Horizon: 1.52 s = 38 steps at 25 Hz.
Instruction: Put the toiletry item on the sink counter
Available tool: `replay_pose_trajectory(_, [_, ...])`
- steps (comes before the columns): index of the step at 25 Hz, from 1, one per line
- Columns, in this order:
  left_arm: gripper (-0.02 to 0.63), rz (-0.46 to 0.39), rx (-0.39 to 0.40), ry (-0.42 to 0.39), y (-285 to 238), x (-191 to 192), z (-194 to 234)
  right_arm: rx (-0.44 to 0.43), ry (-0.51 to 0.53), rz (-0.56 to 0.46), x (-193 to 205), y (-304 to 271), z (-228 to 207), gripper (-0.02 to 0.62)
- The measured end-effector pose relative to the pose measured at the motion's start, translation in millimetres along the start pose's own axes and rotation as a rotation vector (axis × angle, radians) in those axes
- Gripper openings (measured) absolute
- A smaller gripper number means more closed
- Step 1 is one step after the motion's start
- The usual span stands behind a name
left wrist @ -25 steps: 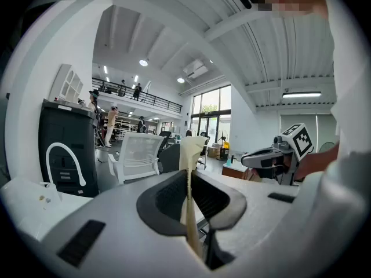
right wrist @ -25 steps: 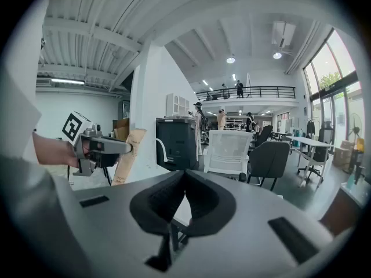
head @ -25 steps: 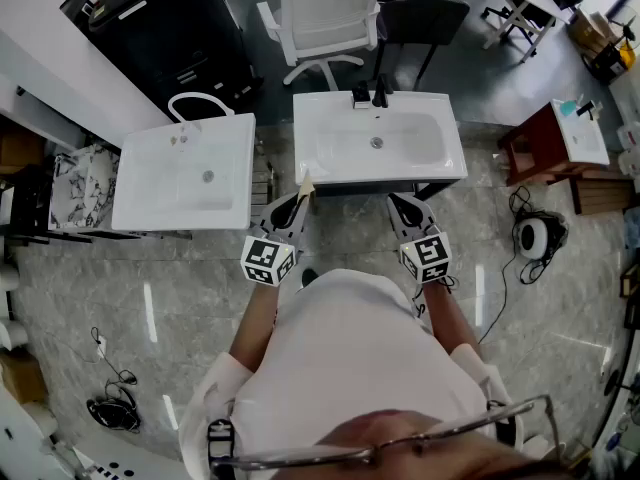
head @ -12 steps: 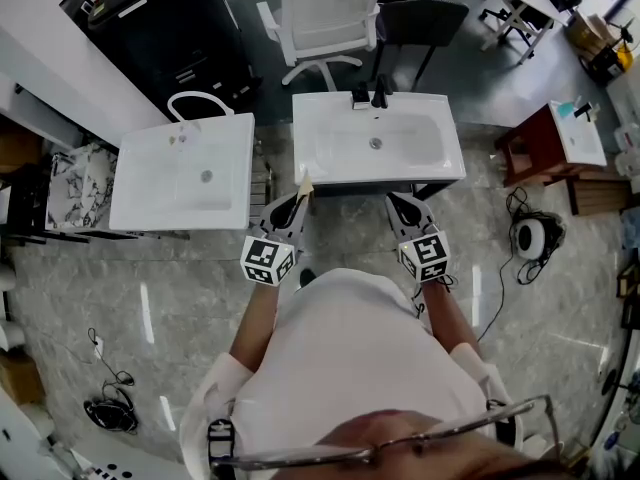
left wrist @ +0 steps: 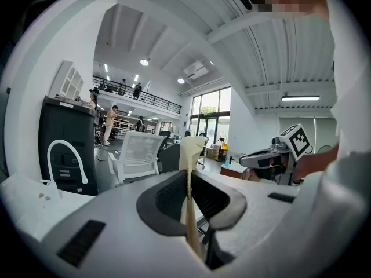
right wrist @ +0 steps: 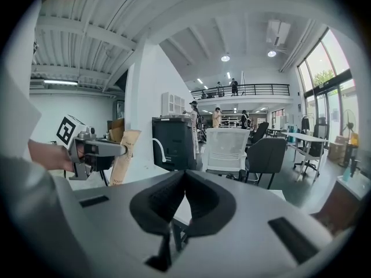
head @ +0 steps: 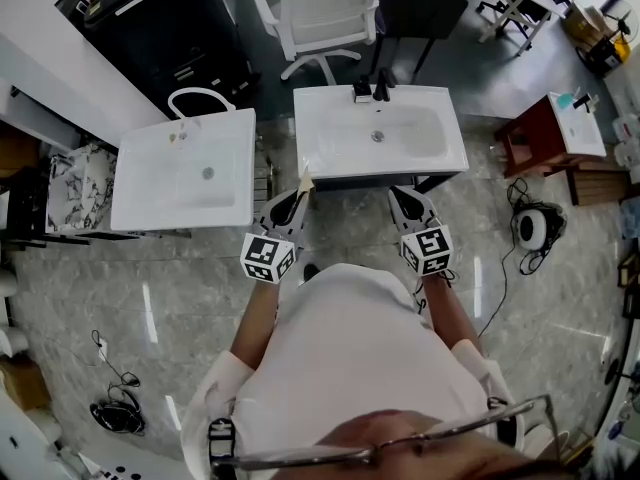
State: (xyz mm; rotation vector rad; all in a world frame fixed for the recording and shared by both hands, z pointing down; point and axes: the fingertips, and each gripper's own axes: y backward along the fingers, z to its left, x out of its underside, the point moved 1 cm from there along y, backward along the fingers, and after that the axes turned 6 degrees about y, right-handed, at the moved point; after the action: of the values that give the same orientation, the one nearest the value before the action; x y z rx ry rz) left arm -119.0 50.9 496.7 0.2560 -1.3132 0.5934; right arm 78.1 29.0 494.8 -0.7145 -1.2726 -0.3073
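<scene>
At the far left stands a second white sink (head: 135, 208), set apart from what is going on. The left claw (head: 298, 201) is closed on the toiletry item (head: 306, 181), a flat tan paper packet. It is pinched near its lower end and stands edge-on above the jaws, in the air short of the near edge of the sink worktop (head: 305, 138). The faucet (head: 367, 92) sits at the far rim. To the right, the right claw (head: 402, 204) hangs level with its partner, jaws pressed together with nothing between them.

The likeliest trouble is the landing spot. The flat rim around the basin looks narrow, so a packet let go too far in could slide into the bowl. One let go too near could tip off onto the floor. The grip is thin and low on the packet, so it may swivel or slip on the way over.
</scene>
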Motion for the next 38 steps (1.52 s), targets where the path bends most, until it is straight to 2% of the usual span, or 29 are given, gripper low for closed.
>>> replay_pose_trajectory(21, [0.028, 0.043, 0.067, 0.014, 46, 18, 44, 0.107, -0.049, 0.044, 8, -10, 56, 0.006])
replay_pose_trajectory(30, [0.028, 0.052, 0.071, 0.027, 37, 21, 52, 0.108, -0.055, 0.066, 13, -20, 52, 0.006])
replay_pose_trajectory(38, [0.028, 0.062, 0.032, 0.036, 9, 18, 67, 0.069, -0.064, 0.064, 13, -52, 28, 0.006])
